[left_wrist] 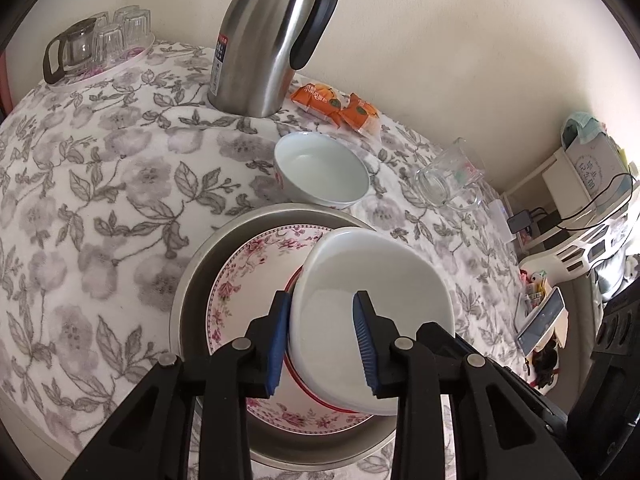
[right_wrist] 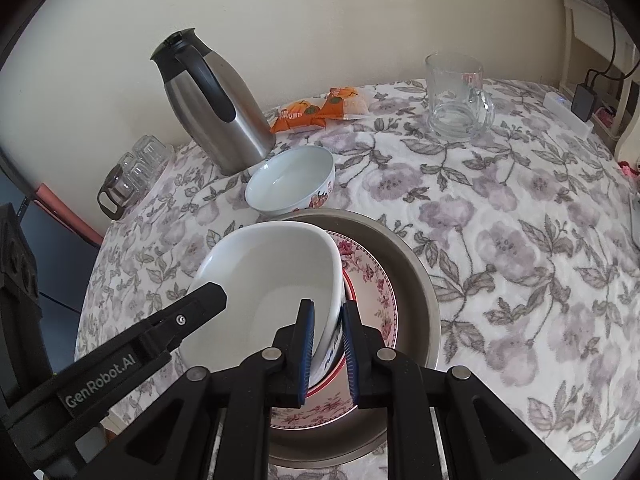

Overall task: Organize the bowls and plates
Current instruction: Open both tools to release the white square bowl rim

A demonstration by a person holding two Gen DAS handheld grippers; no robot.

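A white bowl (left_wrist: 372, 312) sits tilted on a stack: a red-rimmed dish (left_wrist: 304, 392), a pink floral plate (left_wrist: 248, 272) and a metal tray (left_wrist: 208, 264). My left gripper (left_wrist: 322, 344) straddles the bowl's near rim, its blue pads (left_wrist: 280, 344) spread apart either side of the wall. My right gripper (right_wrist: 328, 348) is shut on the same bowl's right wall (right_wrist: 272, 280), pads pressed on both sides. A second white bowl (left_wrist: 322, 170) with a fruit print stands behind the tray; it also shows in the right wrist view (right_wrist: 290, 182).
A steel thermos jug (left_wrist: 268, 36) stands behind the bowls. Orange snack packets (left_wrist: 336, 106) lie by the wall. A glass mug (left_wrist: 450, 182) stands to the right. A tray of glasses (left_wrist: 96, 46) sits far left. The floral tablecloth (left_wrist: 100, 184) covers the table.
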